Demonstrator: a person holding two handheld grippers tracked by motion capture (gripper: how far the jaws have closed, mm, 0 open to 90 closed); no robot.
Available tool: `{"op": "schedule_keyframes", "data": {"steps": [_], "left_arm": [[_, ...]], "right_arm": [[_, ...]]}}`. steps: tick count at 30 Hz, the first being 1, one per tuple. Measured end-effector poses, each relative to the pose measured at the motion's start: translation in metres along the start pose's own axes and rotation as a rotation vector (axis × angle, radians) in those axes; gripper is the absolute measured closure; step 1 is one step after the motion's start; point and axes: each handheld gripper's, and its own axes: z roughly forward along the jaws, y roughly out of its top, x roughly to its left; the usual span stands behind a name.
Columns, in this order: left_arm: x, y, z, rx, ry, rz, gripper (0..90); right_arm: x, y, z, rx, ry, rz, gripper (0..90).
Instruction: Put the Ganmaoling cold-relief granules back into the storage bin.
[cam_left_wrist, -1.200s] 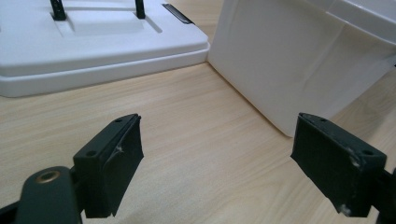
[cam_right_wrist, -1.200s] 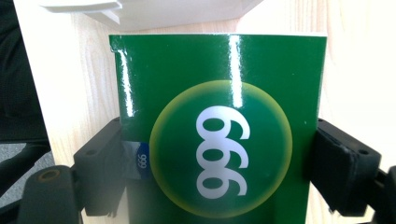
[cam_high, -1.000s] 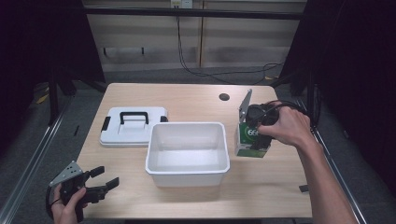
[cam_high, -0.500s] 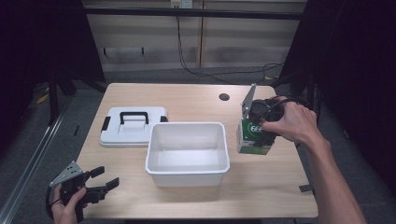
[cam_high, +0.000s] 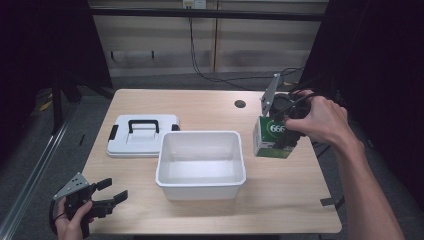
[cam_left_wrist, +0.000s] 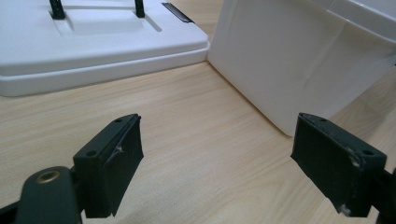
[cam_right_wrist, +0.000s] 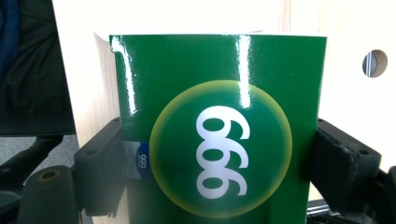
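A green carton marked with white digits in a yellow-ringed circle is at the table's right side, just right of the white tub. My right gripper is shut on it, coming from above with a hand around it. In the right gripper view the carton sits squeezed between both black pads. Whether the carton touches the table I cannot tell. My left gripper stays open at the near left corner, low over the wood, with nothing between its jaws.
A white lid with a black handle lies flat left of the tub. The tub wall and the lid are ahead of the left gripper. A round cable hole is at the far right. Bare wood lies in front of the tub.
The right hand and the green carton have shifted slightly up in the high view, toward the far side. The left gripper has stayed put.
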Motion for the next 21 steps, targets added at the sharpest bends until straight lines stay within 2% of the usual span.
{"op": "schedule_keyframes", "data": {"steps": [8, 11, 15, 21], "left_arm": [[0.000, 0.000, 0.000, 0.002, -0.001, -0.003, 15.9], [0.000, 0.000, 0.000, 0.000, -0.001, -0.005, 15.9], [0.000, 0.000, 0.000, 0.000, -0.002, -0.006, 15.9], [0.000, 0.000, 0.000, -0.001, -0.002, -0.007, 15.8]], "right_arm": [[0.000, 0.024, 0.004, -0.022, 0.035, -0.015, 15.9], [-0.002, 0.033, 0.006, -0.023, 0.028, -0.031, 15.9], [-0.003, 0.043, 0.009, -0.029, 0.046, -0.038, 15.9], [-0.004, 0.058, 0.008, -0.041, 0.037, -0.050, 15.9]]}}
